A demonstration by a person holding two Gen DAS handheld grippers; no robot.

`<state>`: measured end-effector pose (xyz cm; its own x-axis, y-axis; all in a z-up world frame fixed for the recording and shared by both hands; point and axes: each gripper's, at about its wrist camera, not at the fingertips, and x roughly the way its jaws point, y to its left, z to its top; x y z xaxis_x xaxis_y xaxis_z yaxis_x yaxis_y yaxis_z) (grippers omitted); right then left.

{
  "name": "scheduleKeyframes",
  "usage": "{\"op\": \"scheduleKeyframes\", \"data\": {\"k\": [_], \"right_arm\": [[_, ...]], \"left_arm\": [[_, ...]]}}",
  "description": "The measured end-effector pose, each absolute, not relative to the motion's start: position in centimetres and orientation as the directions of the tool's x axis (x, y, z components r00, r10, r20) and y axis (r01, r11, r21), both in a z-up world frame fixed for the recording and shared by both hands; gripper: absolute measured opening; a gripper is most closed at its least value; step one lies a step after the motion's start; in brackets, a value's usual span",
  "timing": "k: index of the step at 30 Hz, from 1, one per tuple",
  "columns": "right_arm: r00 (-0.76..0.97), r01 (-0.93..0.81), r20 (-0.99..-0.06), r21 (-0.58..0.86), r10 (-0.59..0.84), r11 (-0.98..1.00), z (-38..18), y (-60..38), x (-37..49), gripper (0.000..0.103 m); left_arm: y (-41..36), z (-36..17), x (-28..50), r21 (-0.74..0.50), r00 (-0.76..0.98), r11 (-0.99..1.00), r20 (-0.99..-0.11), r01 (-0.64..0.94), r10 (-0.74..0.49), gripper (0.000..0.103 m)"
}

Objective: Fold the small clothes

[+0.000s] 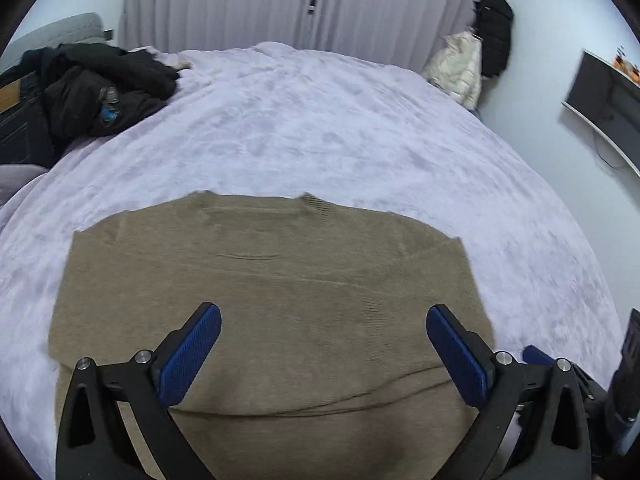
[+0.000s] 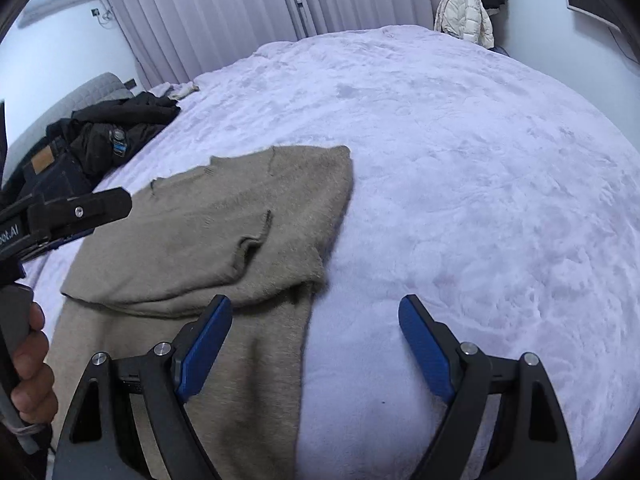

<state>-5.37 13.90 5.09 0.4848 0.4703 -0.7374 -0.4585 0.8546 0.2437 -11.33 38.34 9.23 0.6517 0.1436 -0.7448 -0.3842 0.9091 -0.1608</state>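
one tan sweater lies flat on the near part of the lilac bed cover. looks partly folded: the right sleeve is laid across the body and a fold line runs across near the hem, so further folds seem left. left gripper is spread wide over it, pinching nothing. right gripper is also spread and empty at its right edge. count: one sweater, two grippers, one dark clothes pile far left.
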Motion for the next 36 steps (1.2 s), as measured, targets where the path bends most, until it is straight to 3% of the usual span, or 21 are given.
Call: {"op": "scheduleKeyframes", "data": {"k": [5, 8, 12, 15, 16, 22, 24, 26, 30, 34, 36], "right_arm": [[0.412, -0.542, -0.713, 0.309, 0.567, 0.782, 5.8, 17.8, -4.7, 0.086], [0.374, -0.553, -0.759, 0.279, 0.533, 0.785, 4.7, 20.6, -3.6, 0.077], [0.315, -0.556, -0.779, 0.310, 0.541, 0.771, 3.5, 22.3, -2.5, 0.074], [0.311, -0.558, -0.780, 0.312, 0.543, 0.769, 3.3, 22.6, -2.6, 0.065], [0.288, -0.564, -0.774, 0.339, 0.565, 0.753, 3.2, 22.8, -2.6, 0.055], [0.297, -0.535, -0.795, 0.320, 0.529, 0.782, 2.1, 23.9, -2.3, 0.044], [0.309, -0.519, -0.797, 0.317, 0.520, 0.794, 2.2, 24.0, -2.2, 0.034], [0.318, -0.507, -0.793, 0.321, 0.520, 0.800, 2.3, 24.0, -2.2, 0.006], [0.356, -0.503, -0.796, 0.279, 0.490, 0.818, 2.9, 23.9, -2.5, 0.005], [0.479, -0.523, -0.712, 0.238, 0.513, 0.818, 6.9, 23.1, -3.7, 0.005], [0.502, -0.525, -0.709, 0.206, 0.496, 0.826, 7.3, 23.2, -3.4, 0.005]], "left_arm": [[44.6, 4.9, -13.9, -0.081, 0.500, 0.801, -0.816, -0.594, 0.288, 0.103], [46.9, 2.6, -15.8, -0.091, 0.468, 0.763, -0.834, -0.640, 0.293, 0.103], [48.4, 0.2, -18.1, -0.148, 0.505, 0.744, -0.817, -0.652, 0.280, 0.103], [48.8, -0.6, -18.8, -0.206, 0.551, 0.732, -0.791, -0.649, 0.266, 0.103], [48.8, -0.8, -18.7, -0.203, 0.551, 0.732, -0.789, -0.650, 0.271, 0.103], [48.8, -1.1, -18.5, -0.197, 0.552, 0.735, -0.786, -0.649, 0.277, 0.103], [48.6, -1.0, -18.6, -0.191, 0.550, 0.735, -0.786, -0.651, 0.283, 0.103], [48.5, -1.0, -18.5, -0.171, 0.541, 0.738, -0.787, -0.653, 0.297, 0.103], [48.0, 0.4, -18.0, -0.124, 0.516, 0.752, -0.798, -0.647, 0.313, 0.103], [47.3, 3.4, -18.3, -0.142, 0.595, 0.781, -0.733, -0.608, 0.330, 0.103], [47.2, 3.1, -17.2, -0.109, 0.582, 0.805, -0.748, -0.584, 0.320, 0.103]]}}
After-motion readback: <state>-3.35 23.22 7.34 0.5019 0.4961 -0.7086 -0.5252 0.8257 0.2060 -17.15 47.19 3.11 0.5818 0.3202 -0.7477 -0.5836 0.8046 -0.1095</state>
